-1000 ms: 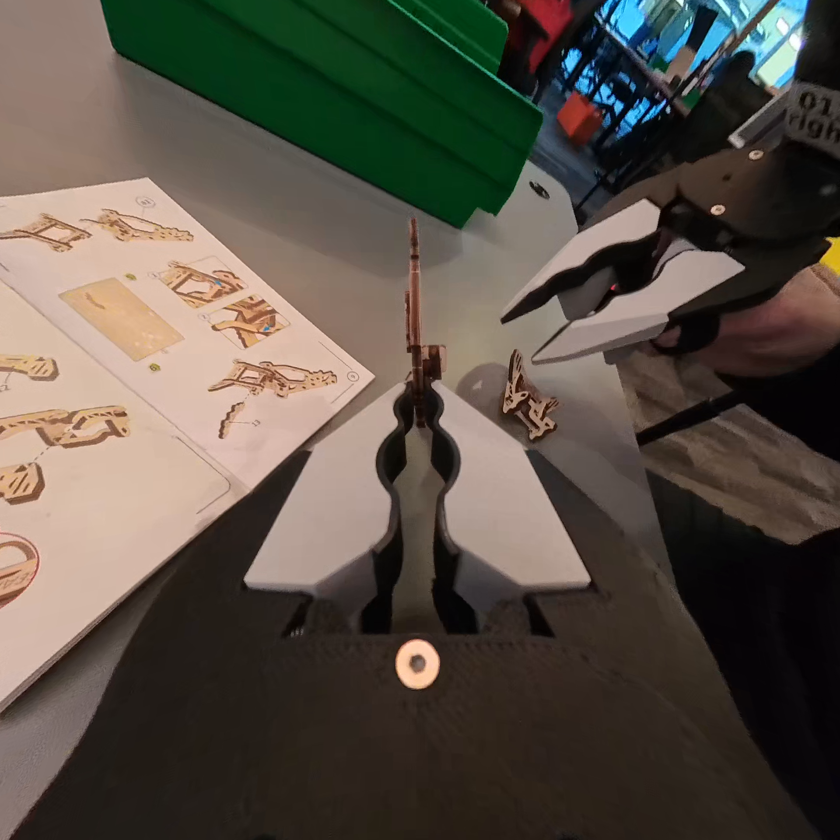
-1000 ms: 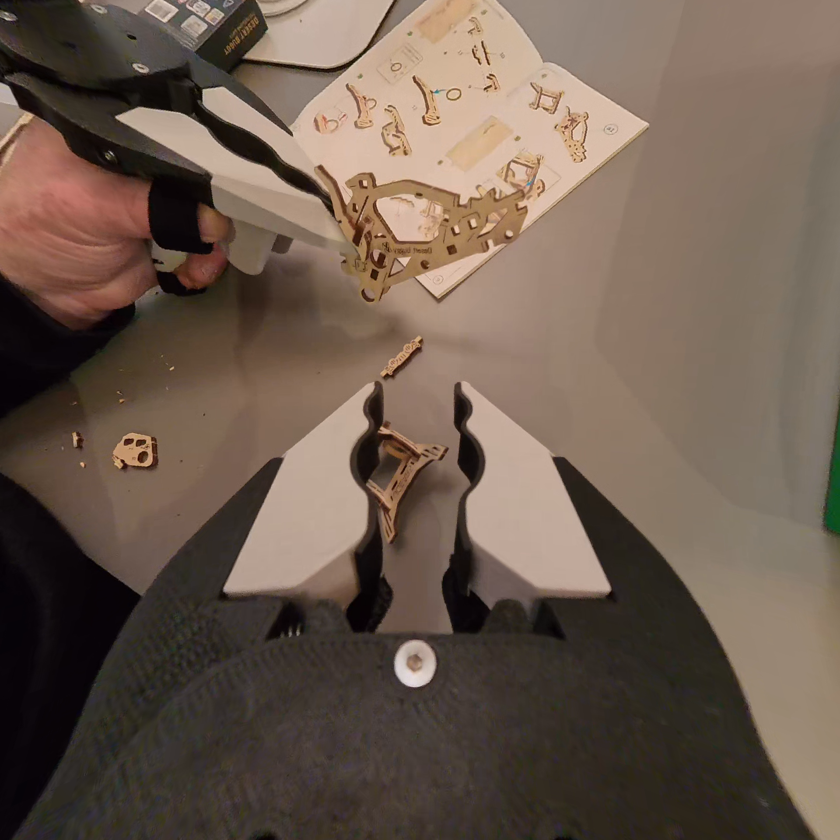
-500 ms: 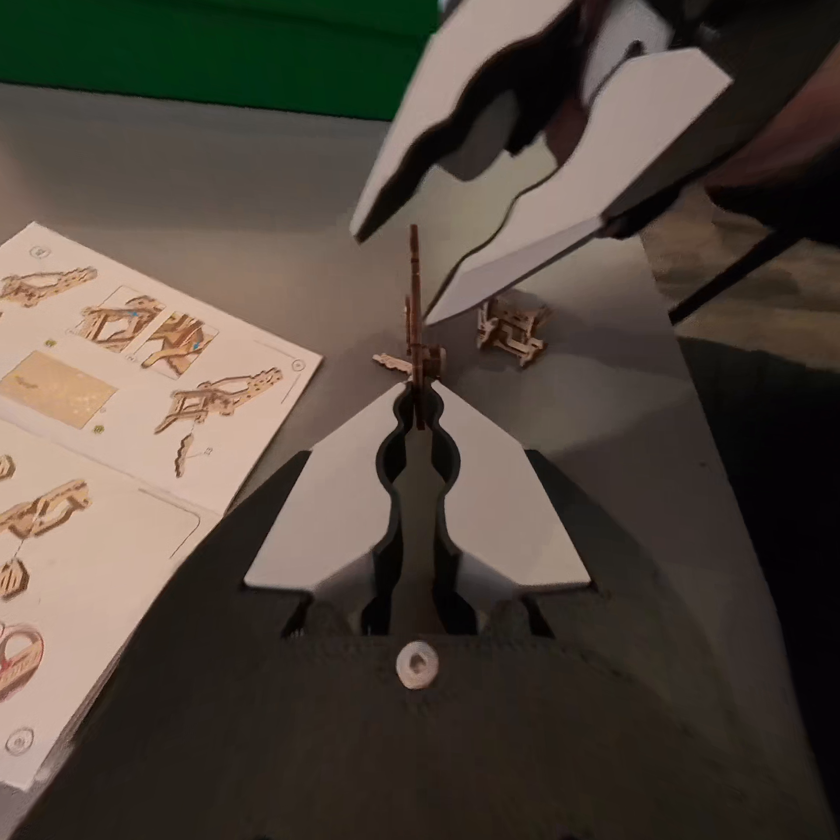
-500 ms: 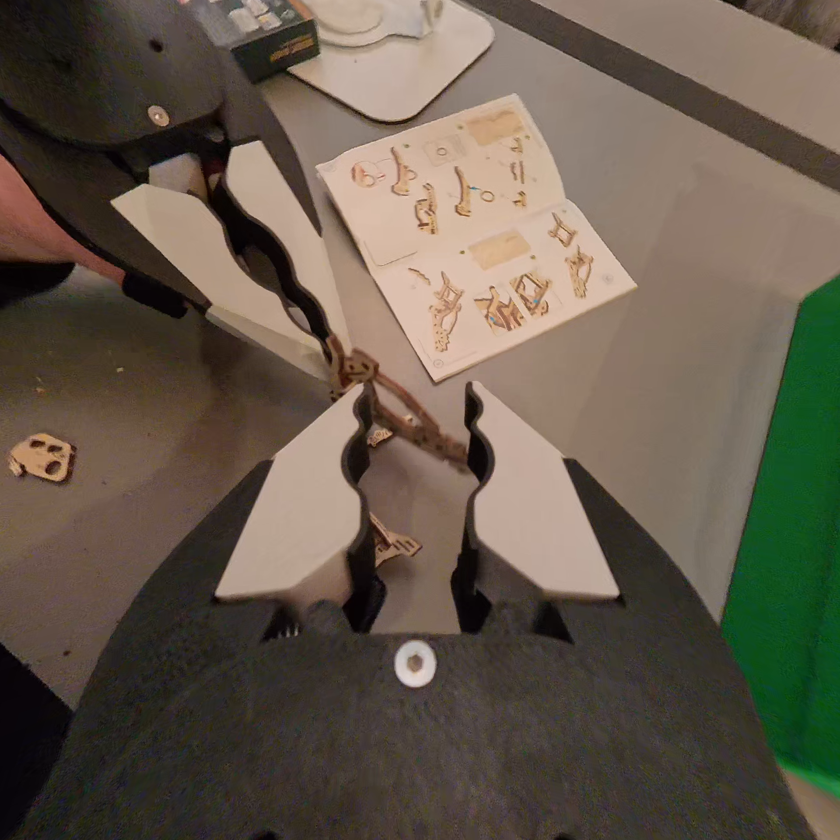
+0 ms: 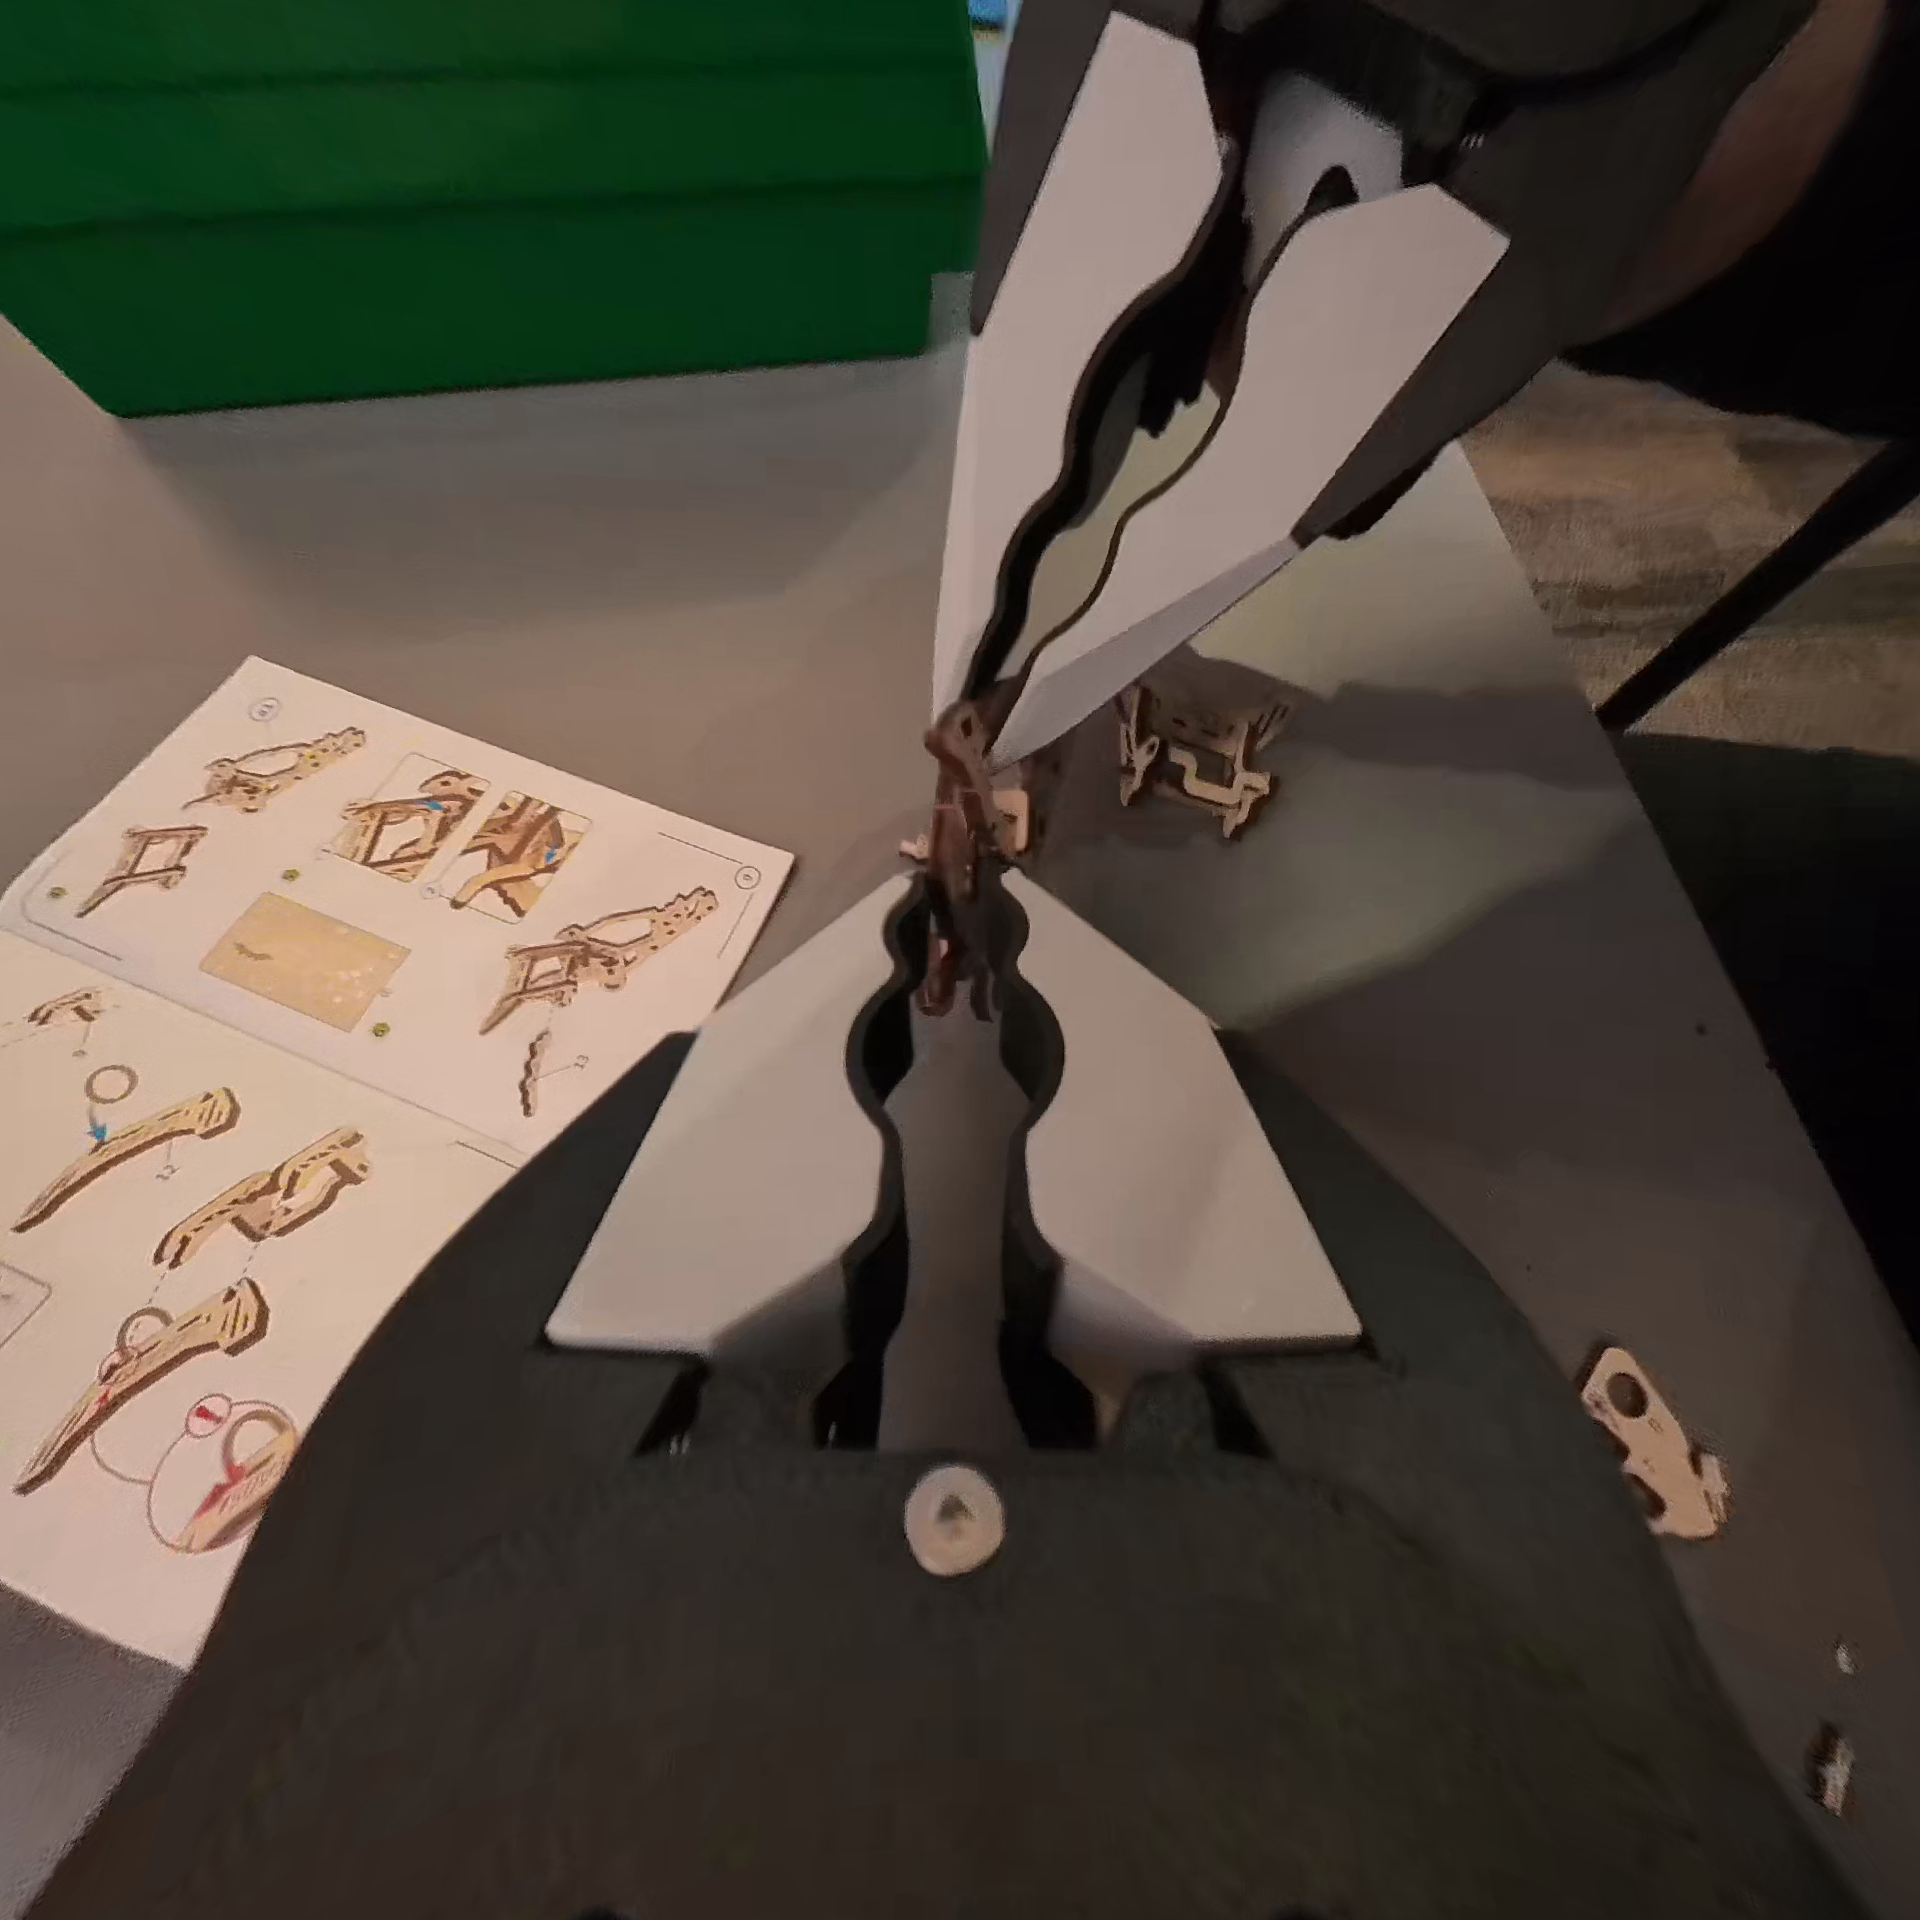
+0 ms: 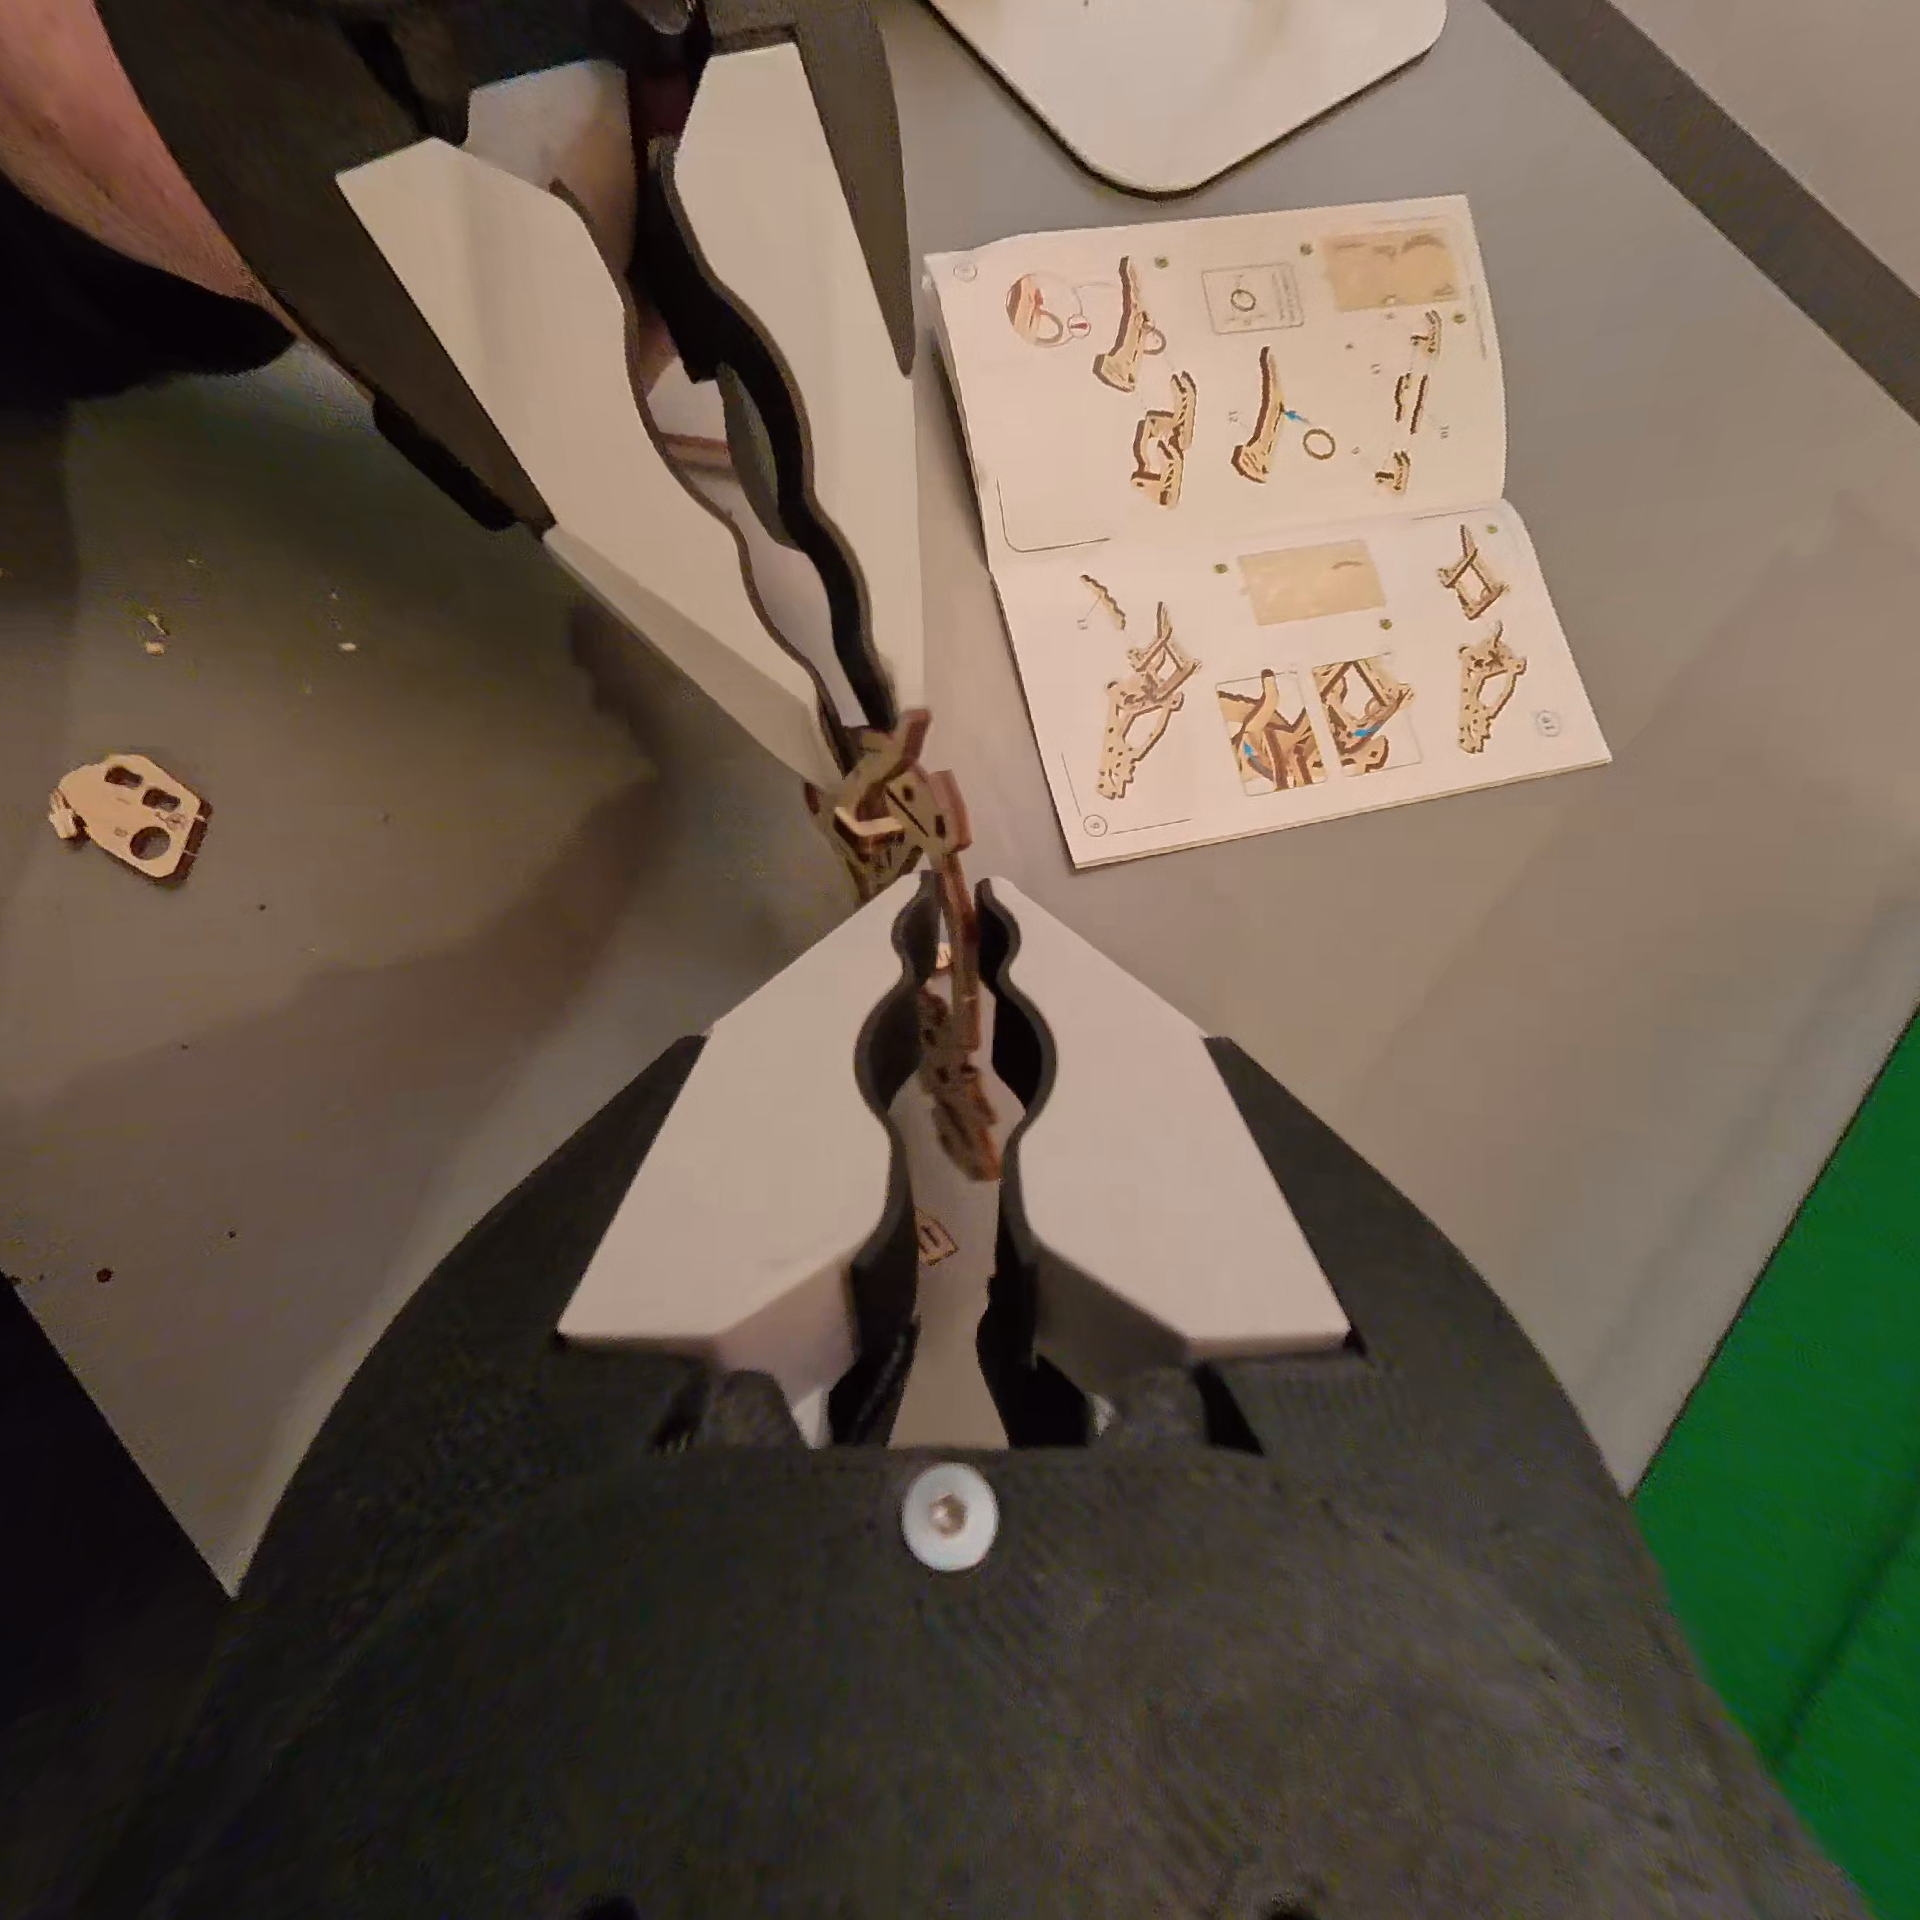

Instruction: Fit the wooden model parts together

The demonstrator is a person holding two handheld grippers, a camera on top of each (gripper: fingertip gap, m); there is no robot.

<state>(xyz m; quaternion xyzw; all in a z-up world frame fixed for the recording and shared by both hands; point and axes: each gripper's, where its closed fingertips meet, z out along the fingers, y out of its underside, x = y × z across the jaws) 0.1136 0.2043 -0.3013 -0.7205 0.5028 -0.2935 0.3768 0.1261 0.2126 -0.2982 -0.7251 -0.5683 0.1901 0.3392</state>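
Observation:
A flat wooden model part [image 5: 961, 831] is held edge-on above the grey table [image 5: 520, 582], gripped at both ends. My left gripper [image 5: 956, 899] is shut on its near end. My right gripper [image 5: 977, 717] comes down from above and is shut on its far end. In the right wrist view the part [image 6: 961, 997] runs between my right gripper's [image 6: 954, 888] tips, and my left gripper [image 6: 868, 743] pinches its notched end from the upper left. A small wooden subassembly [image 5: 1195, 758] stands on the table just right of the grippers.
An open instruction booklet [image 5: 312, 987] lies at left and also shows in the right wrist view [image 6: 1268, 520]. A green box [image 5: 468, 187] stands behind. A loose wooden piece [image 6: 130, 816] and crumbs lie on the table. A white mat [image 6: 1195, 83] lies at the far edge. My two grippers' fingertips are within a few centimetres of each other. About 15 centimeters separates my left fingertips from the loose wooden piece [image 6: 130, 816]. The left camera catches it too, in the left wrist view [image 5: 1646, 1443].
My right gripper rose from over the small subassembly, swung to the part in my left gripper and closed on its far end. The left gripper tilted while holding the part.

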